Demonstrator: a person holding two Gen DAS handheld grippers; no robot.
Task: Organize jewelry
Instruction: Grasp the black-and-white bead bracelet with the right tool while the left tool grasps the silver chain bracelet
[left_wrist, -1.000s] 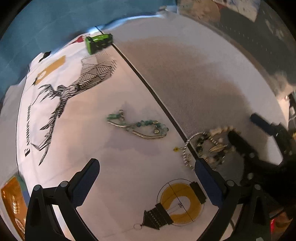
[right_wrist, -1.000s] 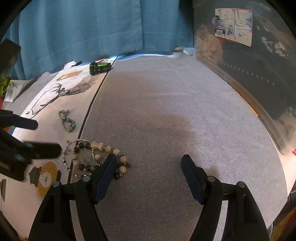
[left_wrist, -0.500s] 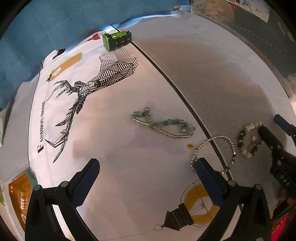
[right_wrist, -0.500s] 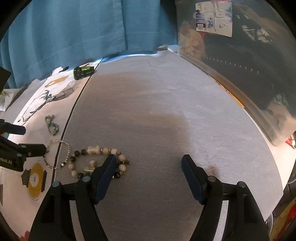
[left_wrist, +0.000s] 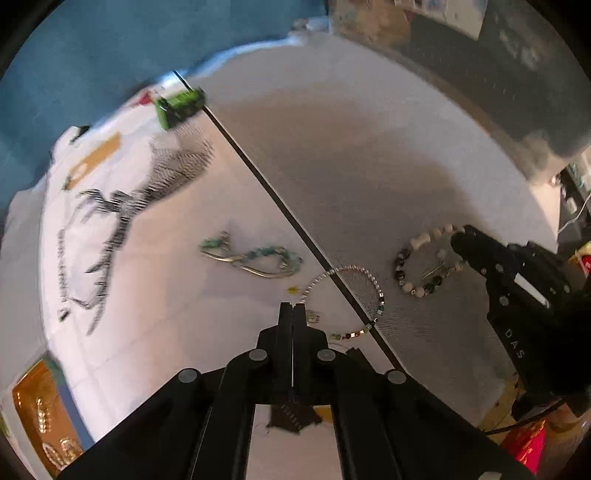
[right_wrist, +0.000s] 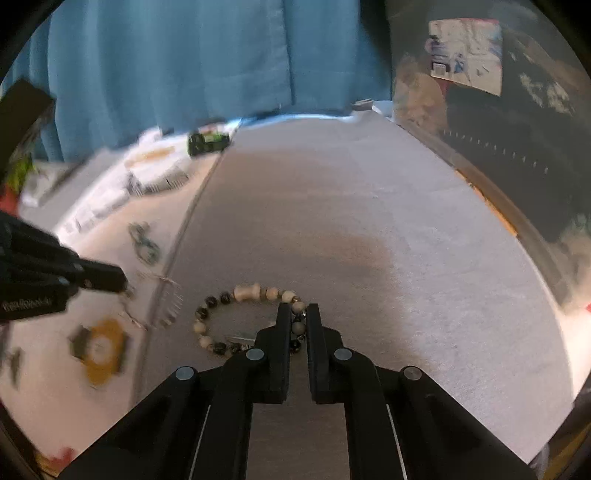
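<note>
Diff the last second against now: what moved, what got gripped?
Both sets of jaws went from wide open to closed: the right gripper onto the beaded bracelet, the left gripper onto the silver chain bracelet, whose loop has been dragged clear of the beaded one. The turquoise bracelet and the green watch stayed put.

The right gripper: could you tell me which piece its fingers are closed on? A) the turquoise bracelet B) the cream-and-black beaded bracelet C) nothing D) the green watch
B: the right gripper pinches the beaded bracelet on the grey mat, with beads showing between its fingers.
</note>
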